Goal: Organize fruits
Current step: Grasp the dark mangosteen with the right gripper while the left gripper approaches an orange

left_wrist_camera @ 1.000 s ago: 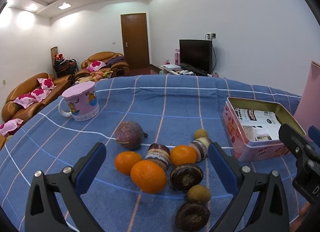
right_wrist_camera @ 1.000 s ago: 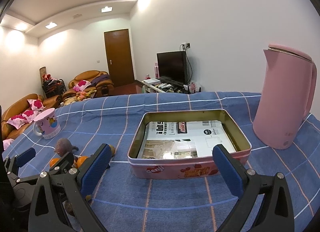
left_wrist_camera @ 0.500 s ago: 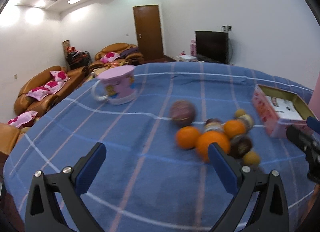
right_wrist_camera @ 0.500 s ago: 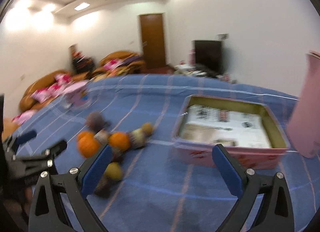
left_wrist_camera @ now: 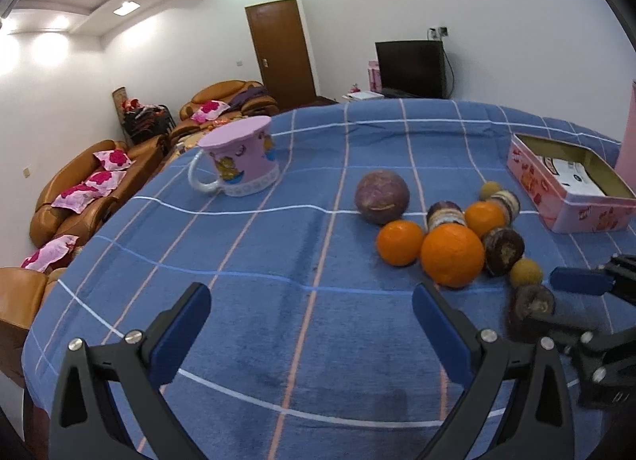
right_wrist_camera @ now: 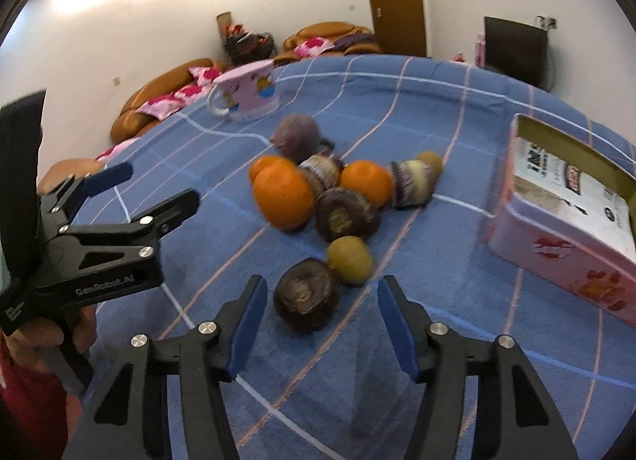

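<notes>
A cluster of fruit lies on the blue checked cloth: a big orange (left_wrist_camera: pixel 452 255) (right_wrist_camera: pixel 283 200), two smaller oranges (left_wrist_camera: pixel 399 242), a purple round fruit (left_wrist_camera: pixel 381 201), several dark brown fruits and small yellow-green ones (right_wrist_camera: pixel 349 260). My right gripper (right_wrist_camera: pixel 318 335) is open, its jaws on either side of the nearest dark brown fruit (right_wrist_camera: pixel 307 294), just short of it. My left gripper (left_wrist_camera: pixel 310 335) is open and empty over bare cloth, left of the cluster. An open pink tin box (right_wrist_camera: pixel 576 261) (left_wrist_camera: pixel 568 217) stands to the right.
A pink mug (left_wrist_camera: pixel 242 160) stands at the back left of the table. A pink kettle edge (left_wrist_camera: pixel 629 134) shows at the far right. The table's edge runs close on the left, with sofas beyond.
My right gripper has swung left from the tin box to the fruit and moved down onto the nearest dark fruit. My left gripper has drawn back to the left of the cluster.
</notes>
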Action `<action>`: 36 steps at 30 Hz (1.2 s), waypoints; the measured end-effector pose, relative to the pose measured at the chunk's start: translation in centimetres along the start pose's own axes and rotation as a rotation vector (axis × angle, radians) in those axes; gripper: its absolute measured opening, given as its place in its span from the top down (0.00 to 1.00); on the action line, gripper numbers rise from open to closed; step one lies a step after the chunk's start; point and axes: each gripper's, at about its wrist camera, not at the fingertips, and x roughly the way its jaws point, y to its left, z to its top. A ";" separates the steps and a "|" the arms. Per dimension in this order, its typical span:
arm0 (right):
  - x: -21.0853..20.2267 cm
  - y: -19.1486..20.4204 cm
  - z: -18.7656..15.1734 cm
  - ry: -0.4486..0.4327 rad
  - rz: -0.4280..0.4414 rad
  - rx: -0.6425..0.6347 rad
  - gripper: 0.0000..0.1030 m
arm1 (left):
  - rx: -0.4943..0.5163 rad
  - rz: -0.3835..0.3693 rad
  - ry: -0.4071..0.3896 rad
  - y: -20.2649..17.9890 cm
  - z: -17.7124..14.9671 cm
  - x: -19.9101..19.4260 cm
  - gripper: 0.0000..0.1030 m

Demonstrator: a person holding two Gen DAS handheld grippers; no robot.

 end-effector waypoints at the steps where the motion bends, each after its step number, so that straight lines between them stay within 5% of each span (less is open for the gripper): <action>1: 0.3 0.2 0.0 0.011 0.007 -0.005 0.42 | -0.002 -0.007 0.002 -0.1 0.0 0.0 0.00; 4: 1.0 0.2 0.0 0.042 0.027 -0.003 0.44 | -0.001 -0.019 0.011 -0.5 0.1 0.2 0.00; 9: 1.0 0.1 0.2 0.051 0.038 0.001 0.64 | 0.003 -0.027 0.024 -1.1 0.2 0.4 0.00; 14: 0.4 0.1 -0.1 0.042 0.049 -0.005 0.64 | -0.007 -0.055 0.040 -1.7 0.5 0.3 0.01; 18: -2.6 -0.9 0.5 -0.057 0.099 0.029 0.64 | -0.003 -0.103 0.042 -2.4 1.0 0.3 0.06; 21: -4.8 -2.3 0.8 -0.145 0.056 0.047 0.64 | -0.005 -0.160 0.062 -3.3 1.5 0.7 0.13; 26: -5.7 -4.9 0.5 -0.167 0.003 0.116 0.64 | -0.026 -0.240 0.096 -5.4 2.6 2.0 0.17; 30: -6.2 -6.2 0.4 -0.182 -0.015 0.149 0.64 | -0.060 -0.261 0.147 -6.3 2.9 3.8 0.26; 36: -6.3 -7.0 0.4 -0.189 -0.020 0.178 0.64 | -0.109 -0.223 0.148 -5.7 3.1 4.8 0.26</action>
